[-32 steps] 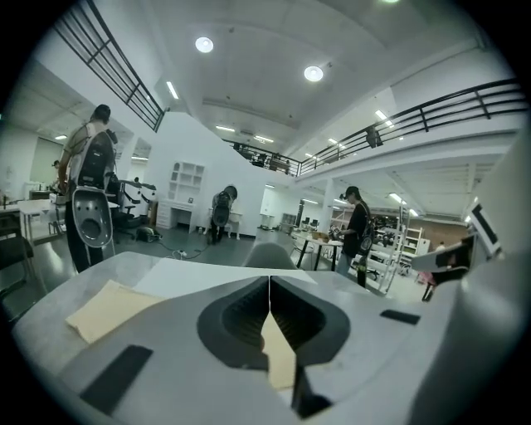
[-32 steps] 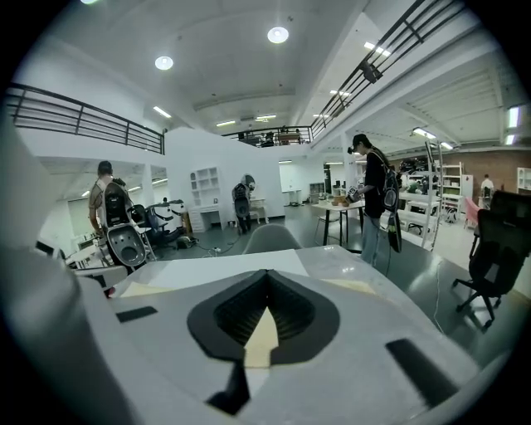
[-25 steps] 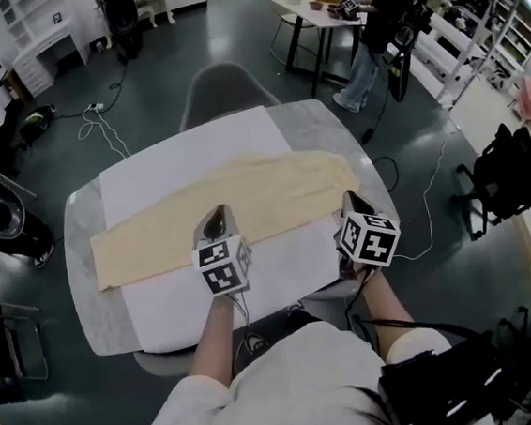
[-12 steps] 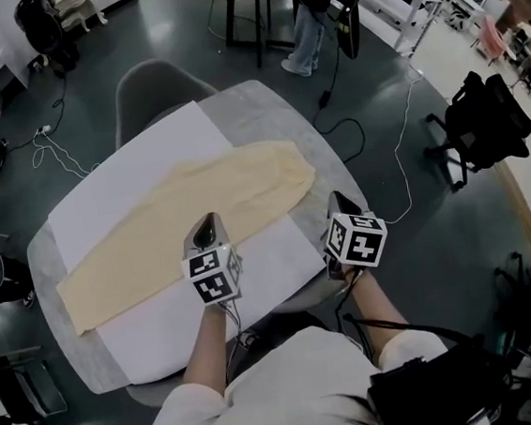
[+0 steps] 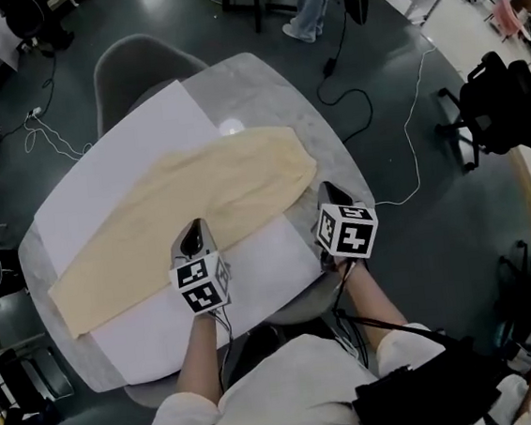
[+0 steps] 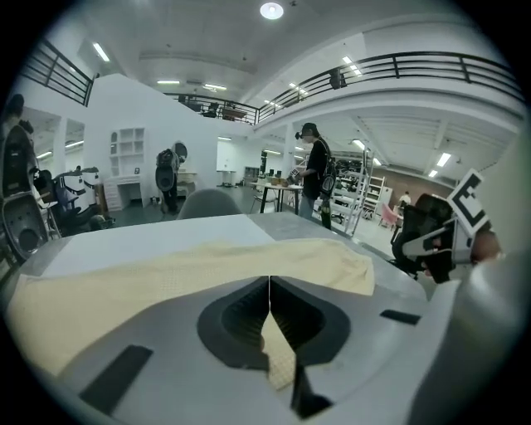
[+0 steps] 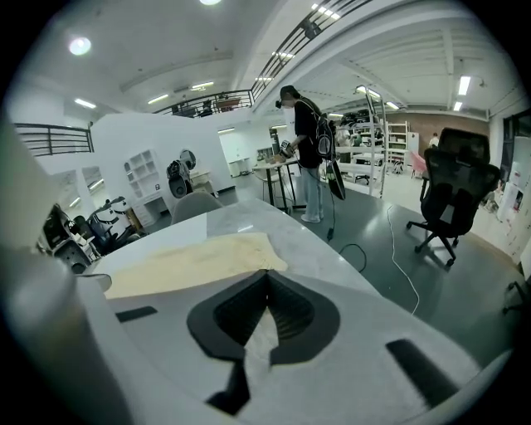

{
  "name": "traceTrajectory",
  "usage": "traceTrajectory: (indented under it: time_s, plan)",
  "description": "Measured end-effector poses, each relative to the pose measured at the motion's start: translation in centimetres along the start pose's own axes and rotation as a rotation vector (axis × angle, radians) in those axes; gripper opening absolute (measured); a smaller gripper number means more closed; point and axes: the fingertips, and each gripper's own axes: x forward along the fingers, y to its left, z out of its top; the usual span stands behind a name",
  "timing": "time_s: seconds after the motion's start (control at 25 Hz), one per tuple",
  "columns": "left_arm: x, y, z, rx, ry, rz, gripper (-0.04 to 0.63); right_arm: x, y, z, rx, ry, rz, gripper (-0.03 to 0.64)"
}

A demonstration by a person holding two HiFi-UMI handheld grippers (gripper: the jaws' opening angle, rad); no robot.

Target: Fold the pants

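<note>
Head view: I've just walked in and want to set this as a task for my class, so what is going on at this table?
A person holds a two-jaw gripper in each hand over pale yellow fabric pants. The pants lie flat at full length on a white sheet that covers a round grey table. The left gripper sits over the pants' near edge. The right gripper is by the near corner of their wide end. Both have their jaws together, and whether either pinches cloth is unclear. The pants are not yet folded across their length.

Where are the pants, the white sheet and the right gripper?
pants (image 5: 198,200): head view, middle of the fabric.
white sheet (image 5: 126,141): head view, bare part beyond the pants.
right gripper (image 7: 266,278): right gripper view, between its fingertips.
</note>
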Motion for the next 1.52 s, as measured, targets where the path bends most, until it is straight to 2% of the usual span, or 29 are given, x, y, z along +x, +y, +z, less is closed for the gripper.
traceTrajectory:
  time_s: [0.16,0.2,0.24,0.68,1.0,1.28,1.52]
  plan:
    - [1.2,0.5,-0.2,0.0,0.014,0.021,0.009,2.5,-0.7,-0.2,0.009,0.029,0.001,-0.005]
    - [1.4,0.7,-0.2,-0.001,0.017,0.024,0.009,3.0,-0.8,-0.3,0.011,0.036,0.004,0.011]
    - [1.6,0.8,-0.3,-0.003,0.019,0.027,0.009,3.6,-0.8,-0.5,0.013,0.044,0.009,0.055]
    - [4.2,2.0,-1.6,-0.034,0.041,0.058,0.009,10.3,-2.3,-1.6,0.07,0.094,-0.011,0.115]
    - [4.3,3.7,-2.7,-0.074,0.051,0.093,0.009,11.9,-2.4,-2.7,0.042,0.147,-0.047,0.096]
    - [4.0,4.3,-3.1,-0.1,0.052,0.11,0.009,12.2,-2.1,-2.4,0.059,0.143,0.01,0.036]
    - [2.7,5.8,-3.4,-0.128,0.05,0.129,0.009,11.3,-1.4,-1.5,0.072,0.12,0.05,0.031]
